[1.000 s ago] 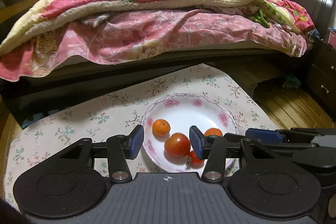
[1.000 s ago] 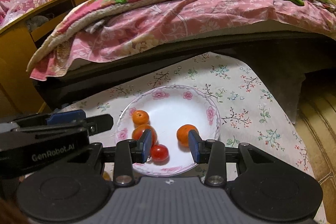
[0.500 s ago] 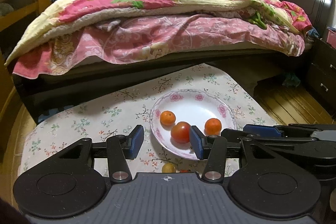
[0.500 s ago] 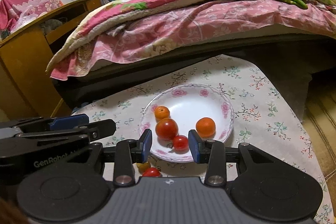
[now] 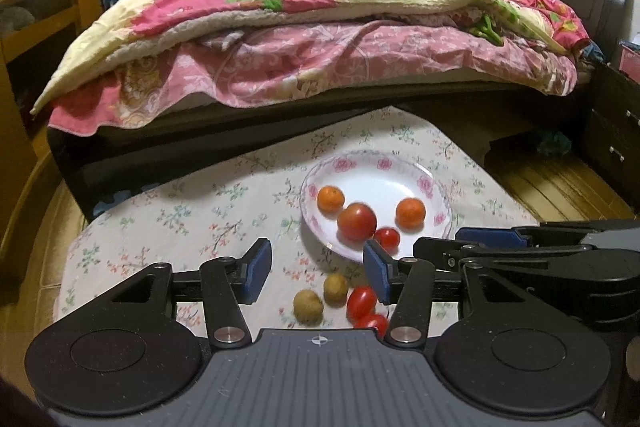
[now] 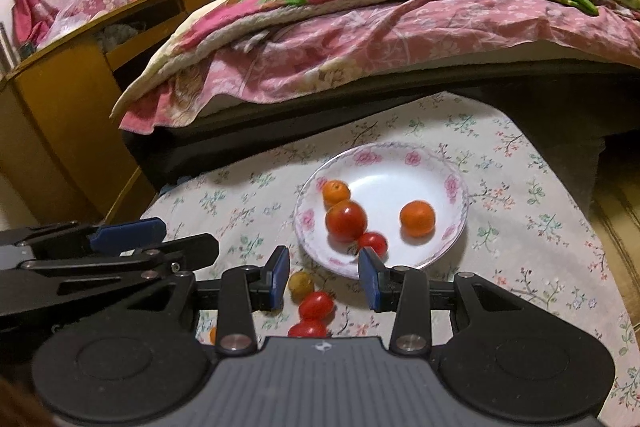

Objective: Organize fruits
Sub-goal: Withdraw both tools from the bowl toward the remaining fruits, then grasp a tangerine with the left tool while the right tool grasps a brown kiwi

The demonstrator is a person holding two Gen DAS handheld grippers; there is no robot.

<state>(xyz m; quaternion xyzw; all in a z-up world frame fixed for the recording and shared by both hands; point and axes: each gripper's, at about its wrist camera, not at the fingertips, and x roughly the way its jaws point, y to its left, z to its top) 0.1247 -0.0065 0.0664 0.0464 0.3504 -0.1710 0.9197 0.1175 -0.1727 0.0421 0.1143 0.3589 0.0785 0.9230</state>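
Observation:
A white floral plate (image 5: 432, 187) (image 6: 448, 171) on the flowered tablecloth holds two oranges (image 5: 331, 199) (image 5: 410, 213), a big red tomato (image 5: 357, 222) (image 6: 346, 221) and a cherry tomato (image 5: 387, 238) (image 6: 373, 243). In front of the plate lie two brownish-yellow fruits (image 5: 308, 306) (image 5: 335, 288) and two small tomatoes (image 5: 361, 302) (image 6: 316, 305). My left gripper (image 5: 316, 273) hangs open above the loose fruits, holding nothing. Also open and holding nothing, my right gripper (image 6: 323, 277) sits beside it on the right, just short of the plate's near rim.
A bed (image 5: 320, 67) with pink and yellow quilts runs right behind the low table. A wooden cabinet (image 6: 60, 99) stands to the left, dark drawers (image 5: 612, 143) to the right. The tablecloth (image 5: 180, 219) left of the plate is bare.
Both grippers have pulled back and up from the plate, so the plate looks smaller and the loose fruits in front of it have come into view. Both stay open.

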